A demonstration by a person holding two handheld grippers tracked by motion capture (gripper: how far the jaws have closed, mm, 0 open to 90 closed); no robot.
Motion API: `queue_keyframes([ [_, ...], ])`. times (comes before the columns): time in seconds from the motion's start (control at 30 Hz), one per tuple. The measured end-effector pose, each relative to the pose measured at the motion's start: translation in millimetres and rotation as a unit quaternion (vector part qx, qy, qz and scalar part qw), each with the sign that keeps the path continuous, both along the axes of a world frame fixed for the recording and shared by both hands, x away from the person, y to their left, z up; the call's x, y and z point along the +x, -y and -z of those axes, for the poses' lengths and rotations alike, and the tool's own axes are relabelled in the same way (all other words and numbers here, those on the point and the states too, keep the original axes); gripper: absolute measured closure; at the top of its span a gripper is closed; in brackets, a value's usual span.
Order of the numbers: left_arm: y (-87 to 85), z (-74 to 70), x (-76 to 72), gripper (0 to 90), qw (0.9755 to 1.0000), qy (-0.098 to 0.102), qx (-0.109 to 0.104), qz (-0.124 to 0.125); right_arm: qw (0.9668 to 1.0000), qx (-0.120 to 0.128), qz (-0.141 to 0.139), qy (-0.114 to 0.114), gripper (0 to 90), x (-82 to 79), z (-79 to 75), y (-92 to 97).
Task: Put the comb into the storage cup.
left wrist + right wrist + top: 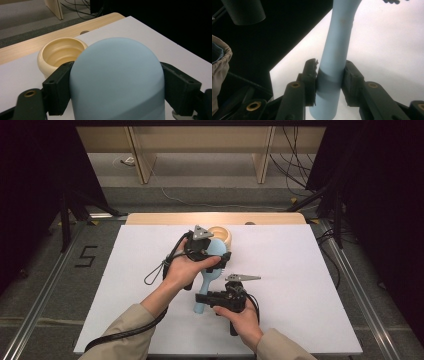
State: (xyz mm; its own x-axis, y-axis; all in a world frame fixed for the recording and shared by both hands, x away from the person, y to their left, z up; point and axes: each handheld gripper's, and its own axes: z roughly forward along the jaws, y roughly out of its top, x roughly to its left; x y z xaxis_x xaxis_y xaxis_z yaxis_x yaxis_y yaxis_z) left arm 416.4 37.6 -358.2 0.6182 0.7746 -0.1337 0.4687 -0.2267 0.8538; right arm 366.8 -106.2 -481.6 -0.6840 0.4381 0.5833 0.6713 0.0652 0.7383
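Jaws of left gripper [115, 82] clamped on the broad rounded head of a light blue spoon-like paddle [117, 80], just short of cream ridged bowl [61, 53], apparently empty. Jaws of right gripper [329, 82] clenched around the paddle's handle near its end. Risk, judging by two rigid grips on one object: twisting or slipping loose if hands move unevenly, or knocking the bowl
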Motion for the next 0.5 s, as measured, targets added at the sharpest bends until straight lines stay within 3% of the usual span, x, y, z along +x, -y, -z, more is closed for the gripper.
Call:
queue_keyframes([
  [0.5, -3.4, 1.5, -7.7, 19.1, 0.9993, 0.031, -0.023, 0.003, 0.9996, -0.020, 0.012, 0.015, 64.9, 1.1, -1.3, 1.2],
])
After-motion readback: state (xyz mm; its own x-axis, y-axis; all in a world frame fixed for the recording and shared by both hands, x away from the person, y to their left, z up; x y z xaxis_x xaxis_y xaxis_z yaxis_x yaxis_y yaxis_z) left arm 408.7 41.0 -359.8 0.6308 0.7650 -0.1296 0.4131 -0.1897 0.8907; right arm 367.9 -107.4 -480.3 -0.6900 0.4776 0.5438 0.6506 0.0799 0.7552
